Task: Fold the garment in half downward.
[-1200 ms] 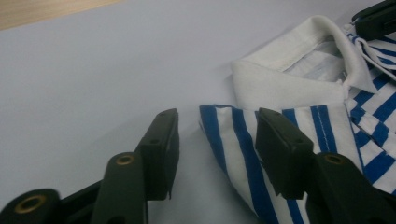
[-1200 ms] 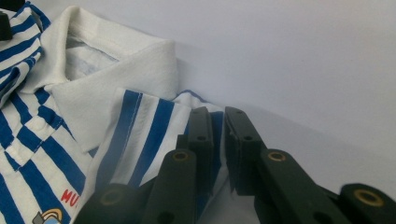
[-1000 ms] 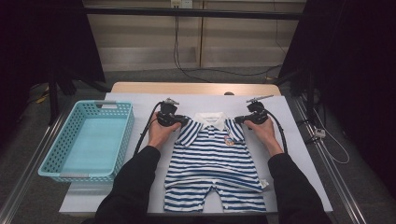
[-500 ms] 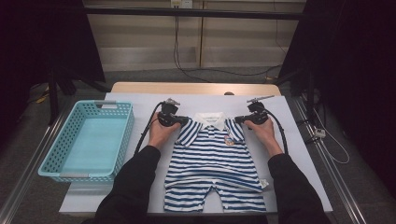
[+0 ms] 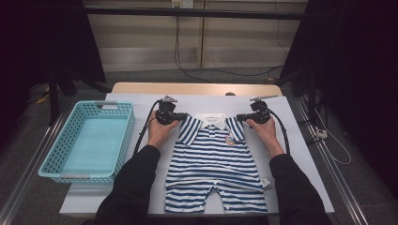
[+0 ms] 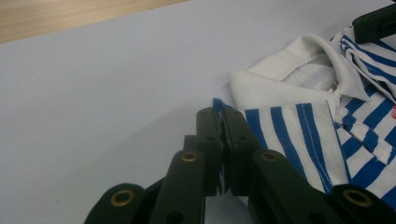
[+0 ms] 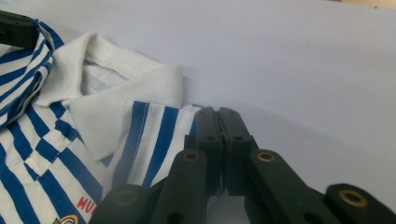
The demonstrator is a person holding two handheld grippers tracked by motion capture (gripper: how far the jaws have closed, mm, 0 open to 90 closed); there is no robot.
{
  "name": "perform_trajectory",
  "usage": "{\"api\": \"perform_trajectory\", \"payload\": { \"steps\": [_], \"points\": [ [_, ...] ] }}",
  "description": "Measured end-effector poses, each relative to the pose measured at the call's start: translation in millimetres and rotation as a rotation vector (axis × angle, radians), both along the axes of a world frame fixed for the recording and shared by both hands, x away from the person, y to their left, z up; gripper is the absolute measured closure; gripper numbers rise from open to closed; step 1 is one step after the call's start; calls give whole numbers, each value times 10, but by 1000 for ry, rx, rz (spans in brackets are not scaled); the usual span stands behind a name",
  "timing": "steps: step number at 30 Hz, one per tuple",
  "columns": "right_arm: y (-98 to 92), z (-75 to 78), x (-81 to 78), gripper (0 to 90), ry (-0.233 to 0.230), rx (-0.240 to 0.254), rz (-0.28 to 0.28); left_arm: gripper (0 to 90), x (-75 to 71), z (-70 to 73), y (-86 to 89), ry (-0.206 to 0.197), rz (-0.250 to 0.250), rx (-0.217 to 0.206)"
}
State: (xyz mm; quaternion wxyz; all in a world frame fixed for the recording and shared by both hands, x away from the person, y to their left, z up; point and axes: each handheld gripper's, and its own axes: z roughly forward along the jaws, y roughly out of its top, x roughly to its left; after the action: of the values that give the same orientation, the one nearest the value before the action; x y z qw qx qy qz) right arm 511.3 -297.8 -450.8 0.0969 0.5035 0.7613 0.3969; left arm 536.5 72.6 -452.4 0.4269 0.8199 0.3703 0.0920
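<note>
At the far left of the tabletop [image 5: 112, 197] sits a turquoise basket [image 5: 55, 164], empty, its long side just beside the person's left forearm. Next comes the left hand-held gripper [image 5: 180, 116]: its jaws have just been closing and now pinch the left shoulder edge of the striped romper [image 5: 211, 164], a fold of blue-and-white cloth caught between the pads [image 6: 236, 135]. The romper lies flat and face up in the middle of the white sheet, collar [image 5: 209, 120] away from the person, legs toward the near edge. On its other side the right hand-held gripper [image 5: 240, 117] is clamped on the right shoulder edge in the same way, cloth between its pads [image 7: 209, 133].

With both shoulders pinched, the step in hand is probably a lift or a fold. It would go best if both hands rise together and level, keeping the shoulder line taut so the cloth hangs straight. Each grip holds only a thin edge, so a jerk could slip it free.

There is bare sheet beyond the collar for folding away. The leg hems lie close to the near edge and may drag off it. A move toward the basket must clear its rim [image 5: 130, 136].
</note>
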Motion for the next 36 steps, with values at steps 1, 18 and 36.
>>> {"api": "perform_trajectory", "payload": {
  "steps": [1,18,36],
  "points": [
    [-1,10,-2,885,-9,4,-6,866,2,5,1,-4,0,-3],
    [-11,173,-32,886,-120,31,-36,866,-1,149,-10,-79,32,-87],
    [-50,356,-10,886,-179,55,-61,866,31,328,-4,-141,59,-119]
  ]
}}
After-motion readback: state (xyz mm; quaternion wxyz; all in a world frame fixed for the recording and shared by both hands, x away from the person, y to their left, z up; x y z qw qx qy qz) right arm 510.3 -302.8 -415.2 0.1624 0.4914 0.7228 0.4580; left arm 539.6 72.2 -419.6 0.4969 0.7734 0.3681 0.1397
